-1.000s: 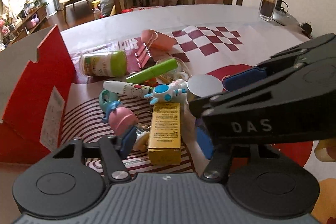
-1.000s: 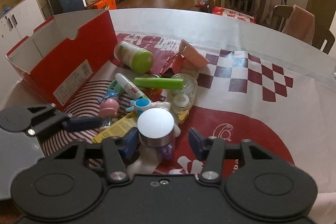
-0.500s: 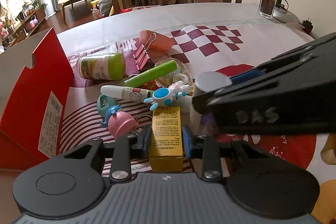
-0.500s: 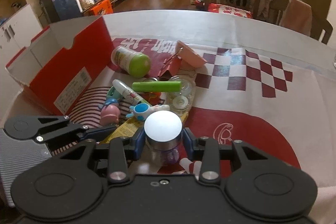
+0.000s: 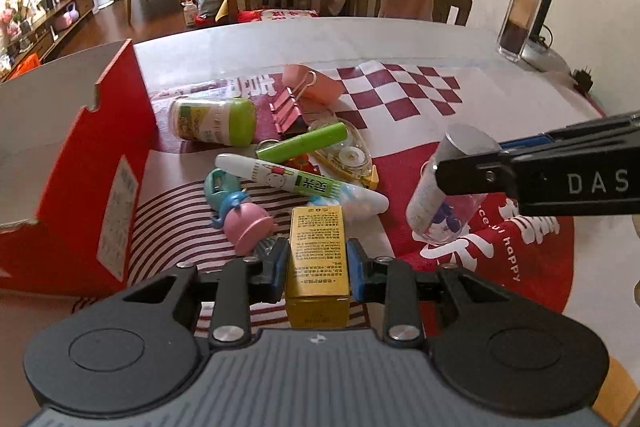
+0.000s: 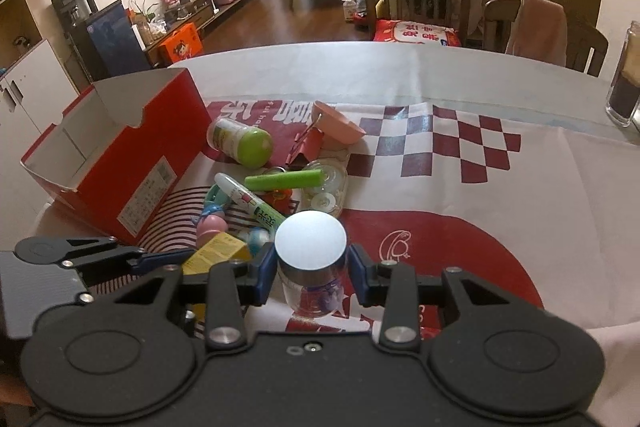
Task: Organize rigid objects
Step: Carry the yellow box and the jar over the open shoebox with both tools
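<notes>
Left gripper is clamping a rectangular gold carton between its blue pads. Right gripper is gripping a clear bottle just under its flat, round silver cap. Beyond them, smooth plastic tubes and toys are lying heaped on the printed cloth, beside an open red cardboard box.

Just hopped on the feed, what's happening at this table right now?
A person is sorting a pile of small items using two handheld grippers. The left gripper is shut on a gold carton. The right gripper is clamped on a clear bottle with a silver cap. The open red shoebox sits beside the pile, and nothing shows inside its visible part.
</notes>
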The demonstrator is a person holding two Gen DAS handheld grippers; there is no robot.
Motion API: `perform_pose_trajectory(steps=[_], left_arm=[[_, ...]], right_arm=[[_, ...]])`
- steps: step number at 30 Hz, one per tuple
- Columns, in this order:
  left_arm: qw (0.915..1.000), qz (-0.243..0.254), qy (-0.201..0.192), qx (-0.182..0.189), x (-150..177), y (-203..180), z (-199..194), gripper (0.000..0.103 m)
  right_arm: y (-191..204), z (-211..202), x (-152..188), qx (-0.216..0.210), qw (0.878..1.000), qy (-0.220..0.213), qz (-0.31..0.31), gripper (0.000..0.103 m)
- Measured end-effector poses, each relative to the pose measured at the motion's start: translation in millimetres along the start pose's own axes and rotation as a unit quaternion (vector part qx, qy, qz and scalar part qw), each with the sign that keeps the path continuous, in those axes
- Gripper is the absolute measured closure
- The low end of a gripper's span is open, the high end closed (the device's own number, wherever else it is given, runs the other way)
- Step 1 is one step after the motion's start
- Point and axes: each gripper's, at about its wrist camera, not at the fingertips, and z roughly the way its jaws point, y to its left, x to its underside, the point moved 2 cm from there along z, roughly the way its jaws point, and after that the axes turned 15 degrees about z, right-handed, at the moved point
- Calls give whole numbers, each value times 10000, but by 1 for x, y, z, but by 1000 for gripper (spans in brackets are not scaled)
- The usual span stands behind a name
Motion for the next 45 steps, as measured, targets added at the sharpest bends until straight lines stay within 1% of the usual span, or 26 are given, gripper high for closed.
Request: perform_pose_trajectory(steps=[6,13,21,25,29,36,42,45], left_arm=[[9994,-275,-149,140,0,18,-35,73],[9990,-207,-374,154,-7,47,-77,73],[9976,-263,-618,169,-11,103,-112,73],[9969,-244,-745,33,-9,134,-124,73],[9963,-319,-787,-115,-4,172,-132,73],[9956,-408,-749,-389,5,232,-134,73],[9954,-487,-639,-515,12,272,-119,73],[9955,-475,-597,-567,13,285,-111,73]], right_arm=[[12,-19,-3,-103,9999,-46,42,66],[43,-40,-12,-112,9998,-186,-10,66],[112,-52,-24,-238,9978,-440,-429,66],[151,-47,-27,-335,9964,-483,-605,66],[188,-37,-28,-449,9947,-451,-810,66],[246,-16,-34,-475,9910,-591,-1103,66],[273,9,-35,-410,9911,-538,-1148,66],[283,22,-33,-336,9909,-523,-1194,66]])
